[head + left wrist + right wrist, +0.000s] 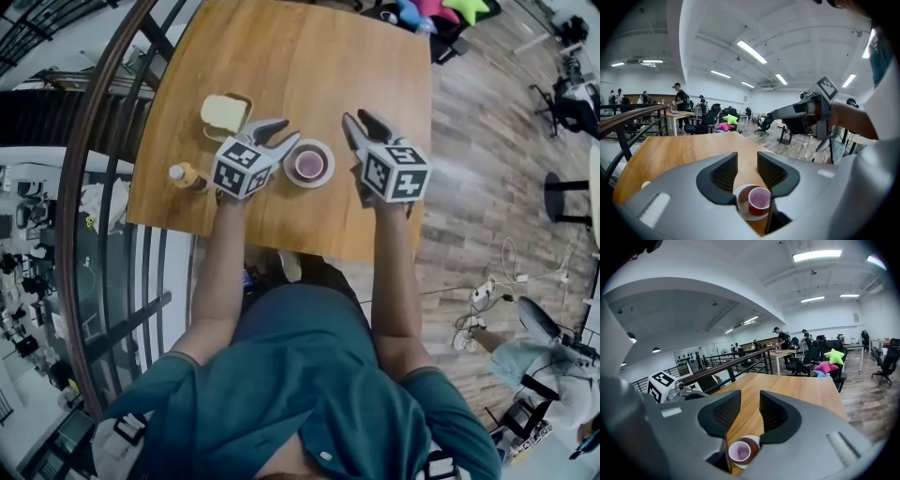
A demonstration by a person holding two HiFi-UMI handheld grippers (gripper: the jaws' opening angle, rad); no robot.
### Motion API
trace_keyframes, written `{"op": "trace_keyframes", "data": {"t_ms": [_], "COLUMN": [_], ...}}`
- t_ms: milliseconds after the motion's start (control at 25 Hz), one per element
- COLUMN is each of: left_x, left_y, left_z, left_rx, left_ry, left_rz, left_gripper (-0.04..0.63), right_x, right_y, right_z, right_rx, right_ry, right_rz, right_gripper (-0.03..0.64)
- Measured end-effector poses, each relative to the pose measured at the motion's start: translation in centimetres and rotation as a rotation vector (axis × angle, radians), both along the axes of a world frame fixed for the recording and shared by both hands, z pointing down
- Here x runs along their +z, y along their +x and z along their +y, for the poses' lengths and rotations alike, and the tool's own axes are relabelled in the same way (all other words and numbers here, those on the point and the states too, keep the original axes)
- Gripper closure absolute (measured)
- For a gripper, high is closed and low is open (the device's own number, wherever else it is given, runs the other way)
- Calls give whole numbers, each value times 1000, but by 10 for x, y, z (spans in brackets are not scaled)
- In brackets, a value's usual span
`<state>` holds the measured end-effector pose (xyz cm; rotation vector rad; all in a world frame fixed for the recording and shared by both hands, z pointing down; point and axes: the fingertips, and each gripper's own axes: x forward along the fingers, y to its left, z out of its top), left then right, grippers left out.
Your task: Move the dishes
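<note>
A small pink-red cup [309,164] stands on a brown saucer with a white rim [324,176] near the front of the wooden table [309,66]. My left gripper [284,133] hovers just left of the cup, jaws open, nothing between them. My right gripper [358,119] hovers just right of it, also open and empty. Both gripper views show the cup [759,199] [739,452] on its saucer [742,206] [752,445] below the jaws. Neither the left gripper [747,165] nor the right gripper [750,411] touches it.
A brown dish with a pale block [225,113] sits left of the left gripper. A small bottle [185,175] stands near the table's front left corner. A black railing [89,187] runs along the left. Office chairs with star cushions [829,363] stand beyond the far edge.
</note>
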<state>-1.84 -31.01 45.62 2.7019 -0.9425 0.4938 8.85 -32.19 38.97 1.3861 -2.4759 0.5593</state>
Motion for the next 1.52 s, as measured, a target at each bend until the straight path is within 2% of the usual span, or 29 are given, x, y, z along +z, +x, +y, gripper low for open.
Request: {"op": "trace_keyframes", "data": {"t_ms": [720,1040,1520], "left_x": [115,146,181], "left_y": [21,20,21], "left_z": [-5,1,11], "left_rx": [21,44,65], "left_ry": [-190,-247,-309], "left_rz": [-132,-208,-260], "left_gripper": [463,465,493], "right_x": [104,146,211], "right_y": [7,3,-4], "right_z": [-16,-12,-1], "right_rx": [-27,-37,-57], "right_ry": [-186,-280,-399], "right_rz": [-3,0,-5], "right_gripper": [509,509,509]}}
